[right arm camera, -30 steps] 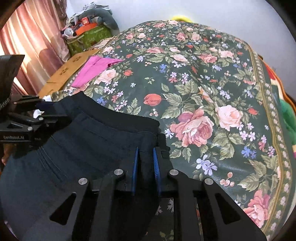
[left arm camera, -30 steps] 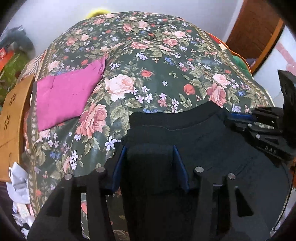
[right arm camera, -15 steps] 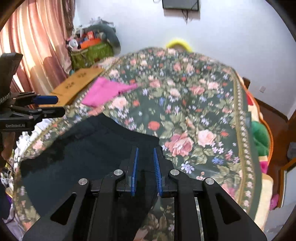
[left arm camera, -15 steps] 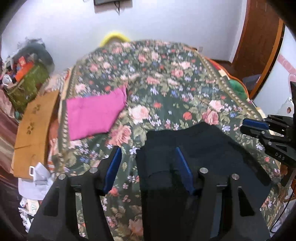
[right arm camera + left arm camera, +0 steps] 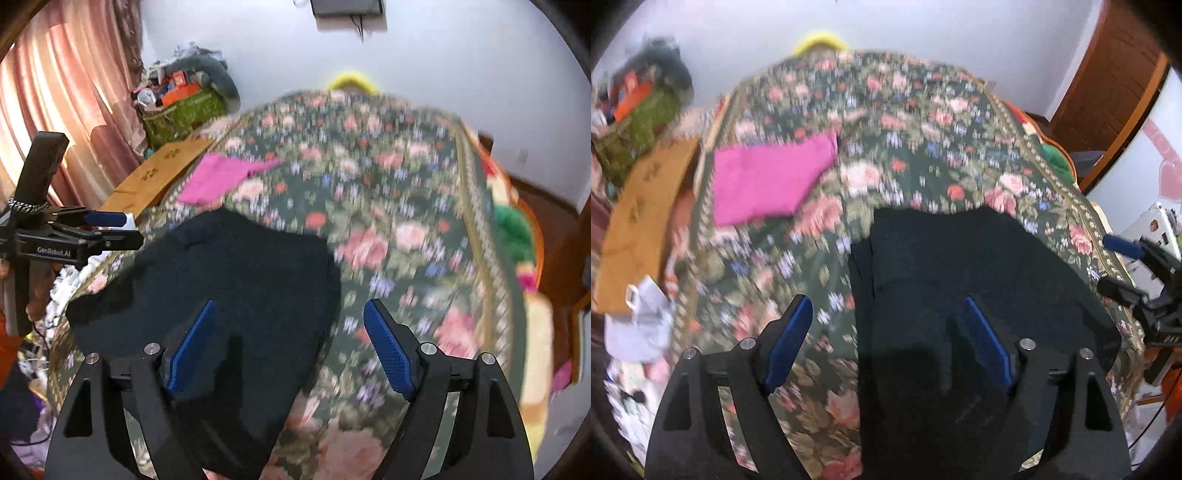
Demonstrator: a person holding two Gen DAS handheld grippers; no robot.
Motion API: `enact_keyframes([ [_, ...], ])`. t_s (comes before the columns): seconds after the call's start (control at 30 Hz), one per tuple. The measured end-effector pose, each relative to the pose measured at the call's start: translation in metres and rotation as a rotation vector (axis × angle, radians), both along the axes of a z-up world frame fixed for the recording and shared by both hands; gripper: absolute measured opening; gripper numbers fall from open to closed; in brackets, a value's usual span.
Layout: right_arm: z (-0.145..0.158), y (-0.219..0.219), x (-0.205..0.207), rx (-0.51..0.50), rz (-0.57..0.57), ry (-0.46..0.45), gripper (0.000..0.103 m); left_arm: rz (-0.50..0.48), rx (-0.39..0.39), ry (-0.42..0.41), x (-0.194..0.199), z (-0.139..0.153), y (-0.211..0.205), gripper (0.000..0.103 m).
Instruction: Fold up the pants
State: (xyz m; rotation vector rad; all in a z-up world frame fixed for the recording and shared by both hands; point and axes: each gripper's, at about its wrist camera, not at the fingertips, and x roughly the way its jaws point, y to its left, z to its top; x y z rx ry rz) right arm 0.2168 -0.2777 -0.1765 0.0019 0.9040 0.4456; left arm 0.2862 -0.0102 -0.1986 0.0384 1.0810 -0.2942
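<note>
Left wrist view: the left gripper (image 5: 884,332) has just been opening and stands released above the dark pants (image 5: 960,266), nothing clamped, which lie at the near edge of the floral bedspread (image 5: 923,147). A pink cloth (image 5: 768,184) lies near the left edge.

Right wrist view: the right gripper (image 5: 290,336), jaws just sprung wide, holds nothing; the pants (image 5: 240,273) lie flat below.

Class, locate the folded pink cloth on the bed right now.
The pink cloth lies on the floral bedspread at upper left in both wrist views, beyond the dark pants and beside the brown cardboard at the bed's edge.
</note>
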Motion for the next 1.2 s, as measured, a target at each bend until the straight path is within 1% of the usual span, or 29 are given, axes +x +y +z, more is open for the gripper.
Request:
enact_keyframes([
  [0.13, -0.026, -0.001, 0.006, 0.027, -0.007, 0.109, 0.079, 0.011, -0.047, 0.104, 0.007, -0.025, 0.000, 0.085],
  [0.17, -0.032, -0.001, 0.008, 0.042, -0.007, 0.135, 0.079, 0.012, -0.063, 0.127, 0.009, -0.030, 0.000, 0.088],
  [0.27, -0.041, -0.003, 0.017, 0.096, -0.008, 0.186, 0.080, -0.005, -0.119, 0.226, 0.023, -0.049, -0.005, 0.091],
  [0.37, -0.049, -0.004, 0.031, 0.165, 0.002, 0.255, 0.082, -0.002, -0.158, 0.289, 0.035, -0.060, -0.007, 0.095],
  [0.5, -0.065, -0.002, 0.044, 0.231, 0.034, 0.332, 0.082, -0.018, -0.160, 0.329, 0.049, -0.065, -0.012, 0.096],
  [0.53, -0.071, -0.002, 0.047, 0.251, 0.038, 0.349, 0.083, -0.024, -0.163, 0.334, 0.051, -0.065, -0.014, 0.096],
  [0.57, -0.073, -0.003, 0.049, 0.273, 0.039, 0.358, 0.085, -0.032, -0.170, 0.340, 0.053, -0.066, -0.015, 0.096],
  [0.63, -0.075, -0.003, 0.053, 0.293, 0.042, 0.368, 0.083, -0.054, -0.199, 0.350, 0.056, -0.069, -0.019, 0.096],
  [0.67, -0.075, -0.002, 0.055, 0.297, 0.049, 0.369, 0.077, -0.066, -0.223, 0.353, 0.057, -0.069, -0.020, 0.091],
  [0.7, -0.075, -0.001, 0.056, 0.305, 0.056, 0.374, 0.072, -0.080, -0.253, 0.356, 0.058, -0.069, -0.021, 0.089],
  [0.77, -0.075, 0.001, 0.058, 0.322, 0.058, 0.385, 0.054, -0.086, -0.242, 0.339, 0.058, -0.067, -0.025, 0.080],
  [0.8, -0.075, 0.002, 0.059, 0.329, 0.066, 0.391, 0.050, -0.093, -0.237, 0.327, 0.057, -0.065, -0.026, 0.078],
  [0.83, -0.074, 0.003, 0.059, 0.328, 0.070, 0.393, 0.046, -0.093, -0.232, 0.318, 0.056, -0.064, -0.026, 0.071],
  [0.87, -0.072, 0.004, 0.059, 0.327, 0.082, 0.396, 0.040, -0.093, -0.231, 0.306, 0.054, -0.060, -0.025, 0.063],
  [0.9, -0.070, 0.005, 0.058, 0.323, 0.085, 0.391, 0.037, -0.090, -0.224, 0.290, 0.053, -0.057, -0.023, 0.059],
  [0.93, -0.068, 0.005, 0.058, 0.319, 0.086, 0.387, 0.034, -0.089, -0.216, 0.277, 0.051, -0.054, -0.021, 0.048],
  [0.97, -0.064, 0.007, 0.057, 0.303, 0.089, 0.378, 0.032, -0.091, -0.212, 0.266, 0.049, -0.050, -0.019, 0.040],
  [1.07, -0.053, 0.015, 0.055, 0.253, 0.115, 0.327, 0.026, -0.117, -0.205, 0.229, 0.043, -0.038, -0.017, 0.033],
  [1.2, -0.032, 0.023, 0.050, 0.219, 0.134, 0.254, 0.023, -0.135, -0.151, 0.158, 0.030, -0.019, -0.023, 0.028],
])
